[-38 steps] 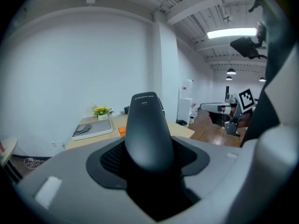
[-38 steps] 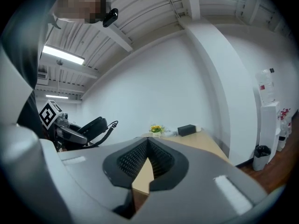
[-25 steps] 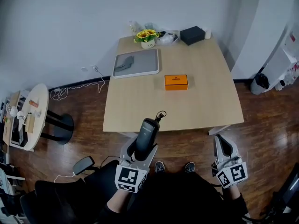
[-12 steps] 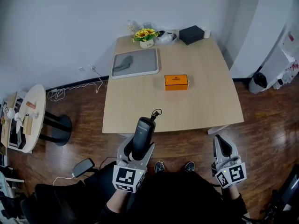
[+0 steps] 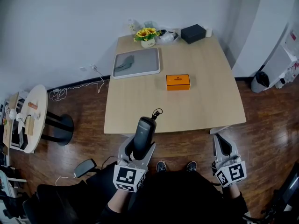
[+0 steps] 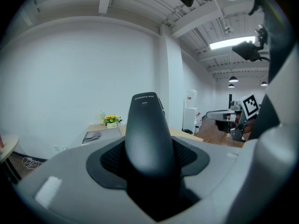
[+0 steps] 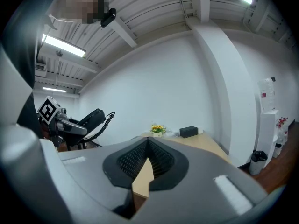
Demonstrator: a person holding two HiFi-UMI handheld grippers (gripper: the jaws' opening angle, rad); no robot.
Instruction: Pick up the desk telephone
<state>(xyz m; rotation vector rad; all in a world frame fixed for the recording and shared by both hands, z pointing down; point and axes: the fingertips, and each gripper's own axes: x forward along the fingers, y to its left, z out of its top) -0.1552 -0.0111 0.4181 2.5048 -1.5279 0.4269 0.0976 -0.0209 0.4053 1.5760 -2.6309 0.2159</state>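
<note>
A black telephone handset [image 5: 144,133] stands between the jaws of my left gripper [image 5: 139,147], which is shut on its lower part, in front of the table's near edge. Its coiled cord [image 5: 158,113] curls off the top end. In the left gripper view the handset [image 6: 148,134] fills the gap between the grey jaws of the gripper [image 6: 148,164]. My right gripper [image 5: 223,146] hangs at the lower right, shut and holding nothing. The right gripper view shows its pads meeting at the gripper's tip [image 7: 148,146], with the handset [image 7: 92,118] off to the left.
A light wooden table [image 5: 201,106] carries an orange box [image 5: 178,81], a grey tray [image 5: 137,62], a pot of sunflowers [image 5: 147,35] and a black box [image 5: 193,33]. A round side table [image 5: 32,115] stands at the left, a bin [image 5: 260,82] at the right.
</note>
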